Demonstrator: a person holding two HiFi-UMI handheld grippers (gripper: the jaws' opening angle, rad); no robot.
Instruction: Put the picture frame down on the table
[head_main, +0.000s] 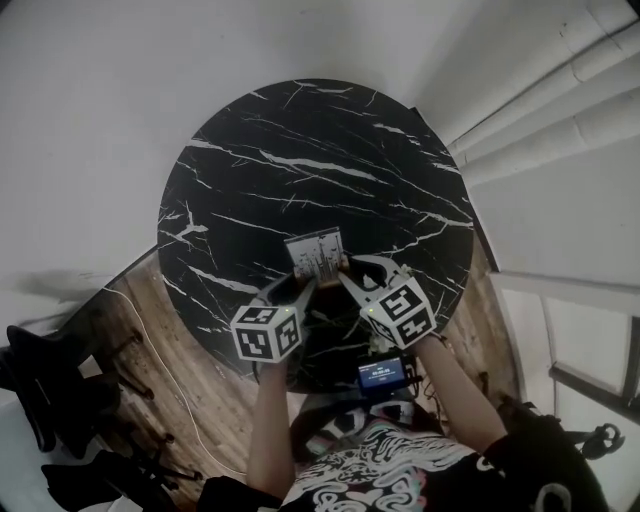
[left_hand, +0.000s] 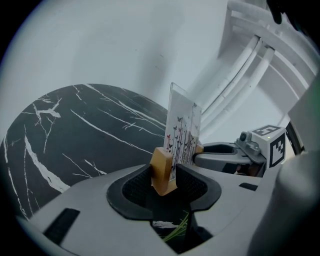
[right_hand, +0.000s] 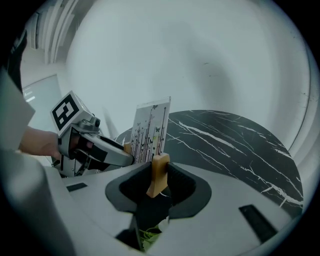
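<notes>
As left claw (left_hand: 164, 176), right claw (right_hand: 158, 176) clamp picture frame (head_main: 315, 255), print (left_hand: 182, 132) unreadable.

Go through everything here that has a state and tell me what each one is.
picture frame: upright, held by both wooden feet
left gripper: shut on one wooden foot
right gripper: shut on the other foot
screen: lit
table: under the frame; contact unclear

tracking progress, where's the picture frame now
In the head view, the picture frame is held upright between the left claw and right claw, over the near half of the marble table.
</notes>
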